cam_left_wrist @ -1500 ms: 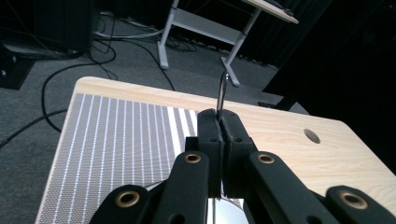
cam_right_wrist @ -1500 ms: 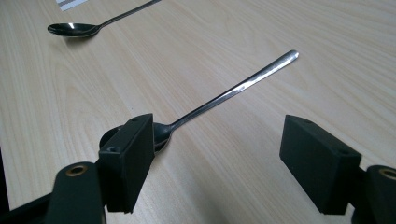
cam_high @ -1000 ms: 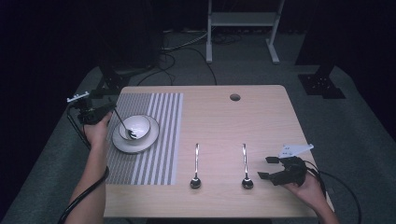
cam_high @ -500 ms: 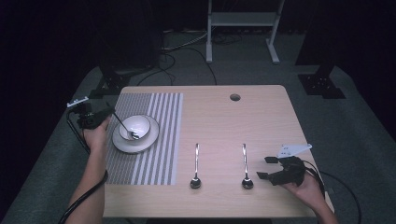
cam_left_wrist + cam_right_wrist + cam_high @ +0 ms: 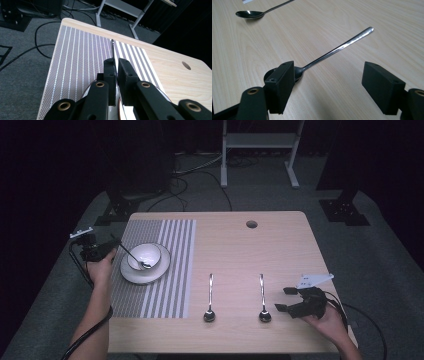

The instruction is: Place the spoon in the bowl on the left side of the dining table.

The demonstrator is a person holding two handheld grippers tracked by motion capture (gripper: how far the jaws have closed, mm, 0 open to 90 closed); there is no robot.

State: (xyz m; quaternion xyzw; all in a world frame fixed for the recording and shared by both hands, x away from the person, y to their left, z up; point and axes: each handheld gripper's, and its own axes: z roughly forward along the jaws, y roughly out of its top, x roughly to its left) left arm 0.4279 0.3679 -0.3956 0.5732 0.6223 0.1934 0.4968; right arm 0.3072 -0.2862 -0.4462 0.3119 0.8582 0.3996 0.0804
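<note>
At nine o'clock on the table (image 5: 280, 245), my left gripper (image 5: 96, 249) pinches a spoon (image 5: 134, 257) dipping into the bowl (image 5: 145, 256), unmoved; at five o'clock my right gripper (image 5: 287, 300) gapes beside another spoon (image 5: 337, 48), having crept closer.

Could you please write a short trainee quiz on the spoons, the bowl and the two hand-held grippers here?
1. True or false: the left hand-held gripper is shut on a spoon whose tip sits in the bowl.
2. How many spoons lie bare on the table? A) one B) two C) three
3. Fill in: the right hand-held gripper is ____, beside the right spoon.

Key: 1 true. 2 B: the middle spoon and the right spoon. 3 open; in the right gripper view its jaws stand wide apart around that spoon's handle, not touching it.
</note>
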